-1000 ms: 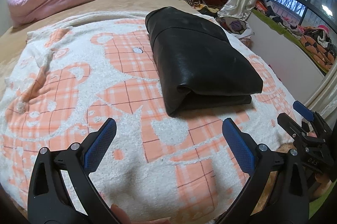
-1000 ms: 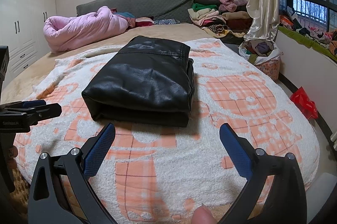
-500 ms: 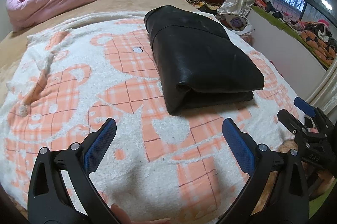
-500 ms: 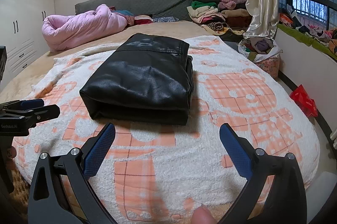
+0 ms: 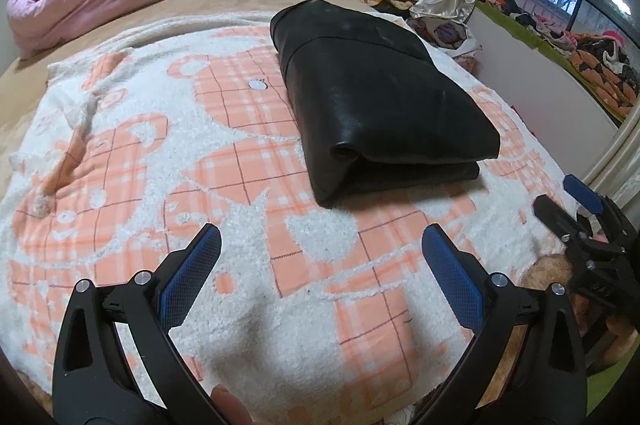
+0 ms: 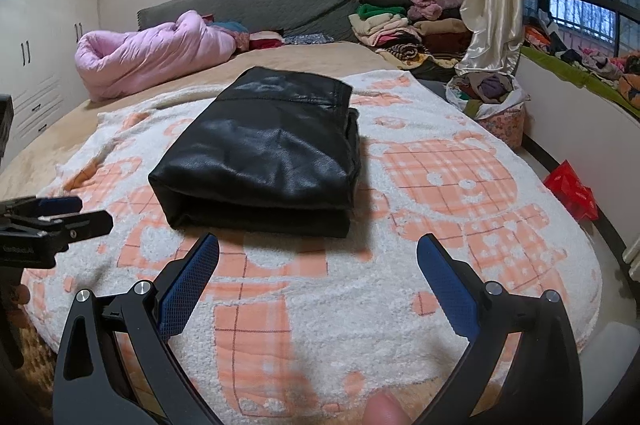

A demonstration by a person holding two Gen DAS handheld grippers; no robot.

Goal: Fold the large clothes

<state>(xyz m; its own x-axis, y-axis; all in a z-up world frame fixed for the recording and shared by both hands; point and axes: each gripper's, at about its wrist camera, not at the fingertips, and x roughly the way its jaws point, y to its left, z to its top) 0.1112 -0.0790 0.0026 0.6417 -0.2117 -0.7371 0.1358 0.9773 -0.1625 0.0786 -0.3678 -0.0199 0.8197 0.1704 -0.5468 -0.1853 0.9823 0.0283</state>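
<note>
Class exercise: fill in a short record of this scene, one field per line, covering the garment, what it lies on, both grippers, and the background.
Garment: black leather garment, folded into a compact stack
Surface: orange-and-white blanket on the bed
Left gripper: jaws open, empty, short of the garment
Right gripper: jaws open, empty
Background: pink quilt, pile of folded clothes
</note>
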